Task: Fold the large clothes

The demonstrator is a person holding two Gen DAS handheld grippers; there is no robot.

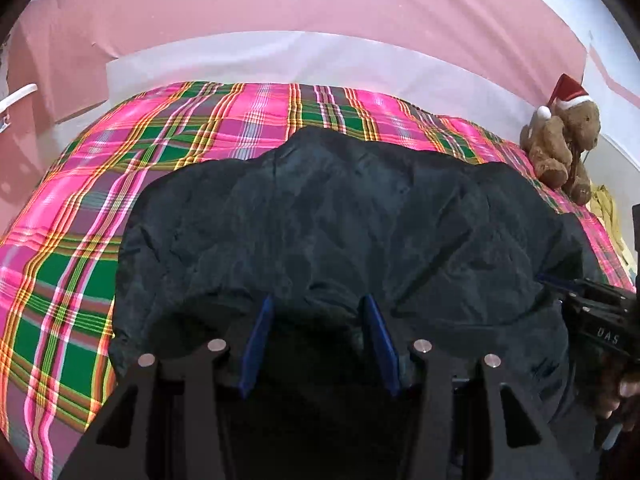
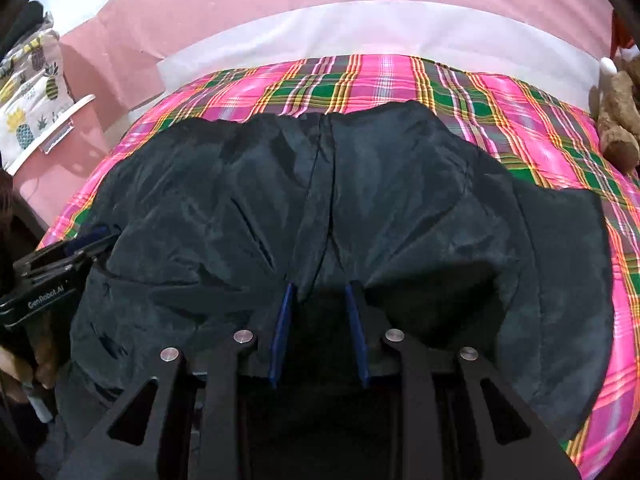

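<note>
A large dark navy jacket (image 1: pixel 340 220) lies spread on a bed with a pink and green plaid cover (image 1: pixel 72 220). It also shows in the right wrist view (image 2: pixel 320 200) on the plaid cover (image 2: pixel 540 128). My left gripper (image 1: pixel 318 304) is open at the jacket's near edge, with fabric between its blue fingers. My right gripper (image 2: pixel 318 290) is partly open at the near edge, with a fold of fabric between its fingers. Each gripper shows in the other's view: the right gripper (image 1: pixel 560 284) at the right side, the left gripper (image 2: pixel 94 236) at the left side.
A brown teddy bear with a Santa hat (image 1: pixel 564 140) sits at the bed's far right corner, also seen in the right wrist view (image 2: pixel 618 120). A pink wall (image 1: pixel 280 0) and white sheet edge lie behind. A pineapple-print cloth (image 2: pixel 28 92) hangs at left.
</note>
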